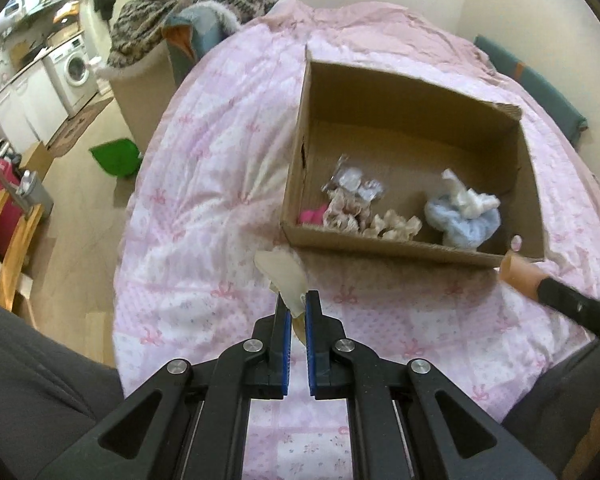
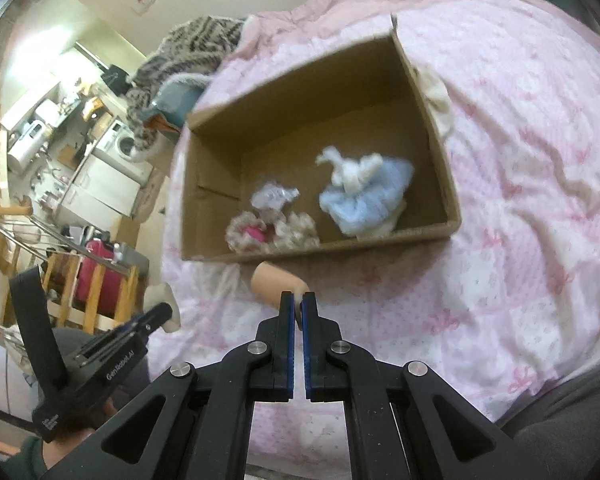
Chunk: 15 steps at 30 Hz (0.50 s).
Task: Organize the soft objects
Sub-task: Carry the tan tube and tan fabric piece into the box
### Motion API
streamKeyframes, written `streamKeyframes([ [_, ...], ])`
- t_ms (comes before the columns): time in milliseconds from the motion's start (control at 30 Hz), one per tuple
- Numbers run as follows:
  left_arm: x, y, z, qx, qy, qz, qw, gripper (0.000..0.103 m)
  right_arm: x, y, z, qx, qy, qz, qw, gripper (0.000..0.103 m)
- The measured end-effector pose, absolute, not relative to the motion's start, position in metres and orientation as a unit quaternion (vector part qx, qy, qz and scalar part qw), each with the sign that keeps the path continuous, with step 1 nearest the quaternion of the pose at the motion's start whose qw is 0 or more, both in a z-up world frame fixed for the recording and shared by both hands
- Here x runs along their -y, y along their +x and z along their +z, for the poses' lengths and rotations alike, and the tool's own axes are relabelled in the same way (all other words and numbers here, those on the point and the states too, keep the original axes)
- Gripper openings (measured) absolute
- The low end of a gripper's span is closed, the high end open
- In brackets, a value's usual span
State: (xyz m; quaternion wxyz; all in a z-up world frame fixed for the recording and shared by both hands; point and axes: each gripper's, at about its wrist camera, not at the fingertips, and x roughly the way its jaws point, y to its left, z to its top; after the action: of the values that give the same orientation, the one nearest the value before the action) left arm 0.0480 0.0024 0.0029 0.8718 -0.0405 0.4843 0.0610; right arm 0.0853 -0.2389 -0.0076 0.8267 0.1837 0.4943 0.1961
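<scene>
An open cardboard box (image 1: 380, 245) (image 2: 340, 245) lies on the pink bedspread. In it are a blue fluffy piece (image 1: 462, 222) (image 2: 364, 200) with a white one on top, lace scrunchies (image 1: 342, 212) (image 2: 292, 230), a pink item (image 1: 312, 214) and a clear packet (image 1: 356, 182). My left gripper (image 1: 298, 300) (image 2: 166, 314) is shut on a cream soft item (image 1: 286, 276) (image 2: 160, 294), held above the bedspread just before the box's near left corner. My right gripper (image 2: 299, 300) (image 1: 542, 286) is shut on a peach soft roll (image 2: 278, 282) (image 1: 518, 270), near the box's front wall.
The pink bedspread (image 1: 204, 184) fills most of both views. A cream cloth (image 2: 436, 96) lies against the box's far right side. A striped blanket pile (image 1: 196, 4) sits at the bed's far left. On the floor left of the bed are a green object (image 1: 114, 158) and a wooden chair (image 1: 12, 248).
</scene>
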Motion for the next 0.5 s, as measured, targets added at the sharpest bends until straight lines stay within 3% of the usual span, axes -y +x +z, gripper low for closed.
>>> streamKeyframes([
  [500, -0.013, 0.089, 0.070, -0.426, -0.033, 0.026, 0.904, 0.006, 0.272, 0.128, 0.040, -0.451, 0.207, 0.202, 0.844, 0.005],
])
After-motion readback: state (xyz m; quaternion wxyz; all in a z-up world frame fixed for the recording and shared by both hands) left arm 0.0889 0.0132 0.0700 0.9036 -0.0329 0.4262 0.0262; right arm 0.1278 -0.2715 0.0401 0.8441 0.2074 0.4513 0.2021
